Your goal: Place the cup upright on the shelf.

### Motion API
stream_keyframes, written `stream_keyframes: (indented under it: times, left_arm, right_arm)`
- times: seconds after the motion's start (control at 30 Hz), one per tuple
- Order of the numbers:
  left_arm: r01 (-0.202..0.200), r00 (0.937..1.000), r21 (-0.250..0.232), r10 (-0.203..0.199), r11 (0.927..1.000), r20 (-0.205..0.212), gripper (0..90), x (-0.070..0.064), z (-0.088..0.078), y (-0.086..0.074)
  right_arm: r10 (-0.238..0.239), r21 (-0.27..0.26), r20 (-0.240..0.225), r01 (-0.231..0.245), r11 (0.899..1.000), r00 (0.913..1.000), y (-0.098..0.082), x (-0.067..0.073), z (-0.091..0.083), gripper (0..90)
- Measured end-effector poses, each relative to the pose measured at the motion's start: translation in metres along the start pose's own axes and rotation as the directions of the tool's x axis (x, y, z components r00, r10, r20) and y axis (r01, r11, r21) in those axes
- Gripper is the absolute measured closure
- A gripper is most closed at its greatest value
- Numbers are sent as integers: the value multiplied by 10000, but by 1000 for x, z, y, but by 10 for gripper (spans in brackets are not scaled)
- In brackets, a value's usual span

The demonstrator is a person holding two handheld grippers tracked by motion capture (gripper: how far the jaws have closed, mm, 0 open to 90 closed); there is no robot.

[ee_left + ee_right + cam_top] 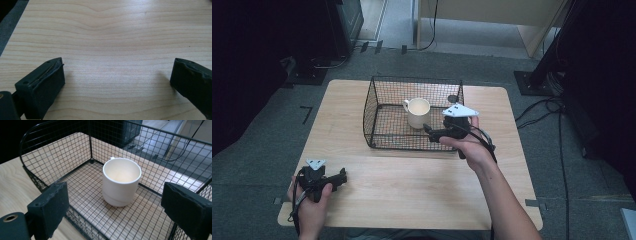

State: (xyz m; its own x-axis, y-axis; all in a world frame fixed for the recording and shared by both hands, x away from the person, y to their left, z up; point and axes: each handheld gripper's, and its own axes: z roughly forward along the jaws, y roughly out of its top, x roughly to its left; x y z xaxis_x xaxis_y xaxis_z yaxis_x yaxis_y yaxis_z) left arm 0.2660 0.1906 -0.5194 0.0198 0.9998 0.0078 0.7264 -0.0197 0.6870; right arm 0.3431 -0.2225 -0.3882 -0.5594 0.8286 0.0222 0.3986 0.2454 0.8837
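A black wire basket (414, 112) sits on the far half of your wooden table (412, 180), and a white mug (417, 112) stands upright inside it, toward the back and right of centre, with its handle pointing left in the high view. The mug looks empty in the right gripper view, where its pale inside is open to the camera.

Your right gripper (428, 129) is held over the basket's near right corner, its jaws pointing left and a little away from you toward the mug. The jaws are spread wide with nothing between them. In the right gripper view they stand on either side of the mug (121, 181), clear of it, with the mug farther off on the basket's mesh floor. Your right hand (469, 145) grips the handle just outside the basket's near rim, and the grey plate on top of the gripper hangs above the basket's right wall.

Your left gripper (343, 176) rests low near the table's near left corner, well apart from the basket, held in your left hand (312, 200) with the jaws pointing right. In the left gripper view its jaws are released and wide apart, with only bare wood grain (110, 50) between and beyond them.
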Motion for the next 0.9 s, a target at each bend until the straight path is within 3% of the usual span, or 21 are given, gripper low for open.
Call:
stream_keyframes:
  times: [0.57,0.9]
  left_arm:
    - [11,10000,-27,-11,10000,-3,0,0,0,0]
    - [-20,10000,7,20,10000,1,0,0,0,0]
  right_arm:
    - [100,-264,221,-95,9996,9997,-33,1,-46,85]
    - [439,-229,700,-424,9988,9966,-65,-15,-64,86]
